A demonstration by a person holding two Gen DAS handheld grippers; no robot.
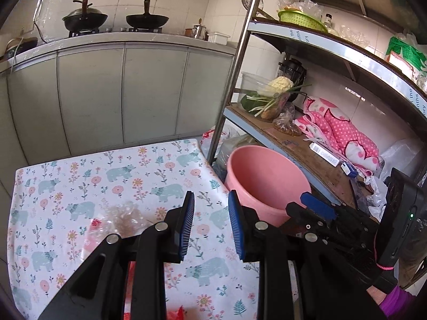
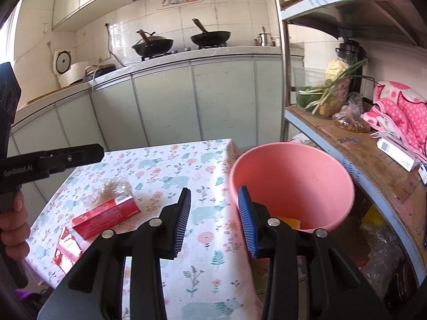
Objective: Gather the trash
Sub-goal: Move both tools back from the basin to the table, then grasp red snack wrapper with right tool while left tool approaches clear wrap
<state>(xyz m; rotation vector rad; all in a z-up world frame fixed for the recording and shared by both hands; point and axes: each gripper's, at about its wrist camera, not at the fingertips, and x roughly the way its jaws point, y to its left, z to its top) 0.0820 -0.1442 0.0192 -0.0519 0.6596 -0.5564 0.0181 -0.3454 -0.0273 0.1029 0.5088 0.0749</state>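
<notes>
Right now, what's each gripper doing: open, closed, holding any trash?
Left gripper: open, nothing between its fingers, over the table.
Right gripper: open, empty, by the pink bucket.

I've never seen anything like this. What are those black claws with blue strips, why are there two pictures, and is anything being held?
There is no robot here. A person holds a hand-held two-finger gripper in each hand, and each one has a camera looking forward along its fingers, so you get two pictures of the same kitchen. One shows the left gripper, the other the right gripper. The blue strips are the gripping pads. Both sets of jaws stand apart with nothing between them.

On the table with the bear-print cloth lie a red box, a crumpled clear wrapper and a smaller red packet. Beside the table stands a pink bucket, apparently for the trash, with something orange already inside.
</notes>
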